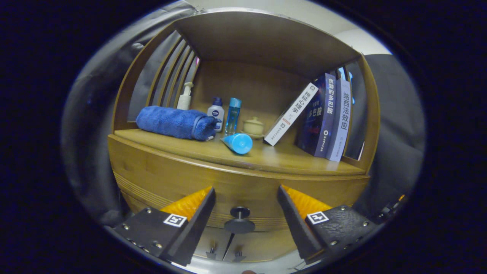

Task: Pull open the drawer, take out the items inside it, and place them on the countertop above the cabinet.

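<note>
A wooden cabinet stands ahead, its drawer front (159, 179) closed beneath the countertop (281, 158). A dark round knob (239, 220) juts from the drawer, right between my two fingers. My gripper (245, 194) is open, one finger on each side of the knob, neither touching it. On the countertop lie a rolled blue towel (175, 122) and a blue tube (237, 143) on its side. The drawer's inside is hidden.
At the back of the shelf stand a pump bottle (185, 98), a small white bottle (216, 112), a tall blue bottle (233, 115) and a small lidded pot (253, 126). Three books (323, 118) lean at the right. Below the drawer, two small door knobs (224, 254) show.
</note>
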The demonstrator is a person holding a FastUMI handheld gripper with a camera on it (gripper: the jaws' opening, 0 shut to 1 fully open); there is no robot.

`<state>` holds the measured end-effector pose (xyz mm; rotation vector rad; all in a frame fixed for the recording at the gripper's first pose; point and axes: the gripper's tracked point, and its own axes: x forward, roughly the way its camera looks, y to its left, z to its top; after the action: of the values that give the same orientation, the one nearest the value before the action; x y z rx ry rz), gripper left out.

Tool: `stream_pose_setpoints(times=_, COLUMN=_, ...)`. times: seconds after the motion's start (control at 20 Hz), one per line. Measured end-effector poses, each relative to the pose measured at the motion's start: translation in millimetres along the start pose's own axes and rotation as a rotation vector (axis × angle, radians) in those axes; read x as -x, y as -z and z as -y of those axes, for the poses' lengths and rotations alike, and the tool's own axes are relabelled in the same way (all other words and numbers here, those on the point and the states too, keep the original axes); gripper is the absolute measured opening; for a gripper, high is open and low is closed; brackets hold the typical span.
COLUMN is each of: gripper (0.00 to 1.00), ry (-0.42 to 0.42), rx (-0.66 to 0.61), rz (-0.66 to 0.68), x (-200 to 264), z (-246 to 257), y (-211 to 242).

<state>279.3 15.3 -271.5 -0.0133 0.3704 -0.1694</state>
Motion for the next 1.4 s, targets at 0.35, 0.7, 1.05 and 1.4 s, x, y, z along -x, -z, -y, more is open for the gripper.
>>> stream_pose_setpoints(times=0.35, gripper=0.99, ry=-0.005, rx=0.016, rz=0.034, x=-0.7, z=0.9, y=0.7)
stream_pose_setpoints(times=0.7, gripper=0.98, ry=-0.095, rx=0.139, rz=0.206, x=54.6, z=-14.1, y=-63.4)
stream_pose_setpoints(times=1.05, gripper=0.97, ry=-0.268, rx=-0.055, rz=0.263, x=159.0, z=-16.2, y=-148.1)
stream_pose_setpoints(times=1.4, gripper=0.97, ry=-0.221, rx=-0.101, rz=0.297, x=219.3, z=54.6, y=-187.3)
